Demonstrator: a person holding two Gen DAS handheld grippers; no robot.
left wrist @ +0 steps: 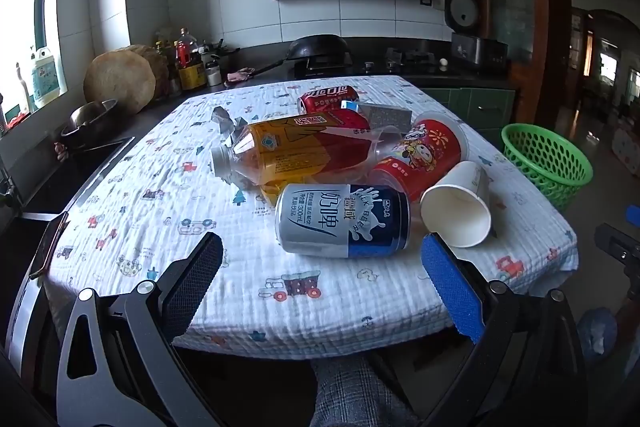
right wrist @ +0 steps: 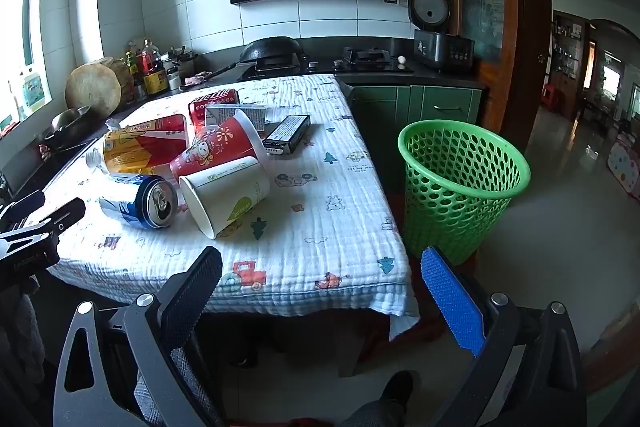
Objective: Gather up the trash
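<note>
Nothing has been collected yet, by the look of it: the trash lies in one heap on the cloth-covered worktop (left wrist: 168,187), and the green basket (right wrist: 460,187) stands on the floor just off the worktop's far right corner, seemingly empty, though its bottom is hidden from both views. The left tongs (left wrist: 320,259) hang spread wide with nothing between them, short of the silver-and-blue can (left wrist: 344,221), which lies on its side at the near edge of the heap. The right tongs (right wrist: 320,275) are equally released and empty, poised over the worktop's near right corner. Behind the can lie an orange bottle (left wrist: 288,151), a red printed cup (left wrist: 424,155), a white paper cup (left wrist: 456,211) tipped on its side and touching the can's end, a red can (left wrist: 328,99) farther back, and a dark flat box (right wrist: 286,135) a little apart. The step in hand is the first reach. The nearest can is likely the next target; the tongs must straddle its round body squarely, or it may roll away.
</note>
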